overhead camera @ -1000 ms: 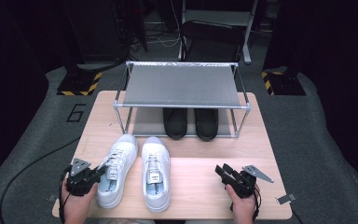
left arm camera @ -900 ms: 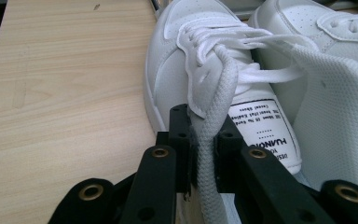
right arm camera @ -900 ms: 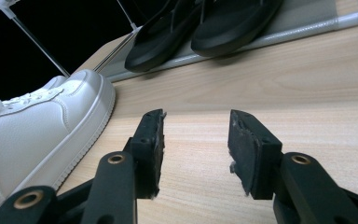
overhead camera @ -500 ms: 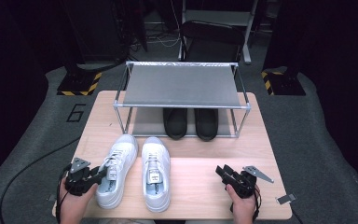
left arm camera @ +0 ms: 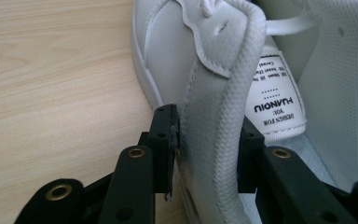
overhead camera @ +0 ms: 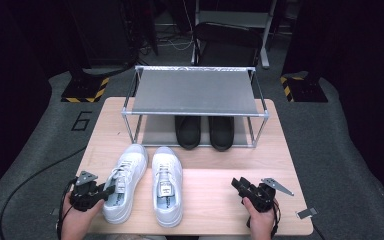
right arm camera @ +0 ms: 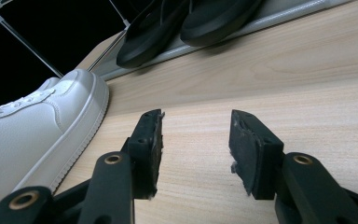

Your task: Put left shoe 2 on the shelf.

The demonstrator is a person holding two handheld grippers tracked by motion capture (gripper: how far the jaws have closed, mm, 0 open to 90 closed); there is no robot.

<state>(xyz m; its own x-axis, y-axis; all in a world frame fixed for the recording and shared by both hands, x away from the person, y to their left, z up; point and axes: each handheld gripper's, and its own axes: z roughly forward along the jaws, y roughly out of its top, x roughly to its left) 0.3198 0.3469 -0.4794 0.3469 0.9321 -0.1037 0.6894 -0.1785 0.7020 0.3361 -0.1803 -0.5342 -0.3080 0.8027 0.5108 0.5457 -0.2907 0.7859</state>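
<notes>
Tabletop: sneaker collar (left arm camera: pixel 223 93) between left tongs (left arm camera: pixel 205 140).

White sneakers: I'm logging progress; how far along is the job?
Done: black shoes sit on the rack's lower shelf. In hand: left gripper, jaws just closing, clamps the left sneaker by its collar. Left: right sneaker untouched on the table; right gripper open, idle.

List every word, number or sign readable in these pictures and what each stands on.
"6": painted on the grey floor mat left of the table.
"HUANQIU", "YOU", "DESIGN FOR": on the label inside the left white sneaker, seen upside down.
Smaller lines on the same label: too small to read.
Label inside the right white sneaker: too blurred to read.
</notes>
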